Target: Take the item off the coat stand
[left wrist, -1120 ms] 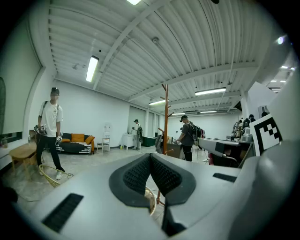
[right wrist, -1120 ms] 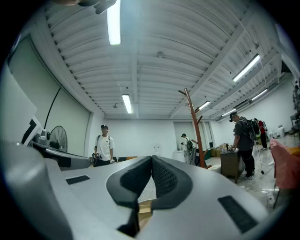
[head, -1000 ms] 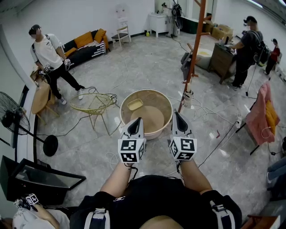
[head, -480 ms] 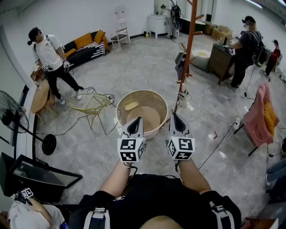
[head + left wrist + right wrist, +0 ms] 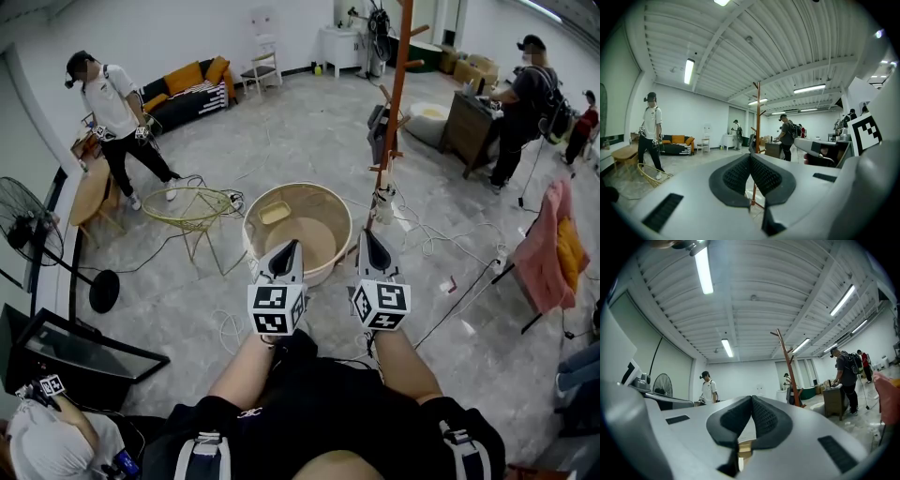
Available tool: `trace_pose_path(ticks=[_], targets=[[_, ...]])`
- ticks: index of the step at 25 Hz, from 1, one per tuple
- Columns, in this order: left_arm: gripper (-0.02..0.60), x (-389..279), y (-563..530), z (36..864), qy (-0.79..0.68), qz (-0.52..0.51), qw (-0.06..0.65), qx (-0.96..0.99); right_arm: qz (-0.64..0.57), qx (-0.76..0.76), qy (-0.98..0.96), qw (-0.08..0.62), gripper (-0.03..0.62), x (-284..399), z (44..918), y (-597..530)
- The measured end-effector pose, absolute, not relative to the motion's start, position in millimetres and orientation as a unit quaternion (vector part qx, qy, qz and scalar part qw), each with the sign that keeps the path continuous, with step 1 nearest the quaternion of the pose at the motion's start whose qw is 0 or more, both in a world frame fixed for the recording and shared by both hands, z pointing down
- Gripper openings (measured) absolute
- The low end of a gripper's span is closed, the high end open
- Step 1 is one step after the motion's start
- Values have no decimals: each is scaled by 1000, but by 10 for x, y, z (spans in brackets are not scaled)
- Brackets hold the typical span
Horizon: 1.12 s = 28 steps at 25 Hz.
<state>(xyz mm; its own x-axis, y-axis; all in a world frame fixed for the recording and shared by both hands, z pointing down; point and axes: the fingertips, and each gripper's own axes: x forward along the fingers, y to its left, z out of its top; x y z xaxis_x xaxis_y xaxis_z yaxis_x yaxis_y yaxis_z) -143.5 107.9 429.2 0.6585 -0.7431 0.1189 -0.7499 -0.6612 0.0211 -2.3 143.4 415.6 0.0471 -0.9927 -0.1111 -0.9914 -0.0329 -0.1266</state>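
The coat stand (image 5: pixel 395 103) is an orange-brown pole with pegs, standing on the floor ahead and slightly right. A dark item (image 5: pixel 377 131) hangs from its left side at mid height. My left gripper (image 5: pixel 287 247) and right gripper (image 5: pixel 369 236) are held side by side, pointing forward, short of the stand's base. Both have their pads pressed together with nothing between them. In the left gripper view the stand (image 5: pixel 758 117) rises just beyond the shut tips (image 5: pixel 750 157), the dark item (image 5: pixel 752 143) beside it. In the right gripper view the stand (image 5: pixel 789 373) is right of the tips (image 5: pixel 751 399).
A round wooden tub (image 5: pixel 258 212) sits on the floor just ahead of the grippers. A yellow wire table (image 5: pixel 192 208) and a fan (image 5: pixel 28 230) are to the left, a pink cloth on a rack (image 5: pixel 548 239) to the right. Cables (image 5: pixel 427 239) trail around the stand's base. People stand far left (image 5: pixel 112 108) and far right (image 5: pixel 525 103).
Both grippers have moved forward together; the tub and coat stand now lie closer. The jaws stayed shut. The person at far left has shifted stance.
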Motion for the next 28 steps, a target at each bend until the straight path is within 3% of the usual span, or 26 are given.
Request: trace_pose_path(ticks=[14, 28], targets=[[17, -883, 394, 4510, -388, 47, 35, 920, 15, -735, 675, 62, 17, 489, 4384, 760], [17, -125, -1445, 4627, -371, 60, 36, 926, -7, -747, 661, 72, 17, 1251, 4517, -1041]])
